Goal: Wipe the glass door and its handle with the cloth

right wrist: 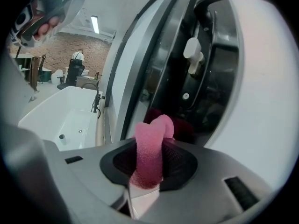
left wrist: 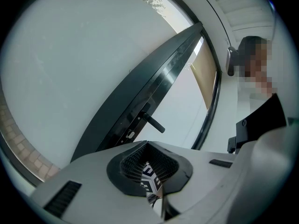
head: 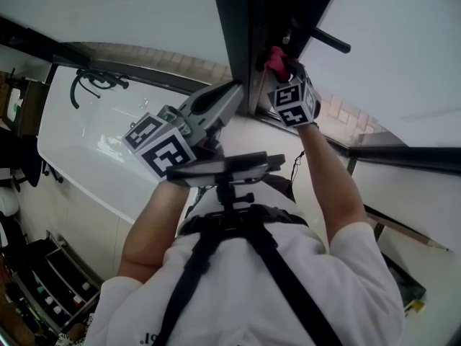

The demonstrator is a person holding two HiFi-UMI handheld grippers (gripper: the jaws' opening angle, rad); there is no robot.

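Glass door (head: 239, 34): its dark stile fills the top of the head view, with the handle (head: 331, 40) jutting out to the right of it. Left gripper (head: 235, 90) is pressed together on nothing, just left of the stile. Right gripper (head: 282, 74) pinches the pink cloth (right wrist: 149, 150). A fold stands out past the jaw tips and looks pressed to the stile near the handle.

Judgement: wiping is under way at the stile. Keep the fold flat and the pressure light, stroke along the stile, then wrap the handle. Keep the jaw tips off the glass.

Pink cloth (head: 276, 58) at dark-framed glass door (head: 241, 27), near black handle (head: 333, 41)
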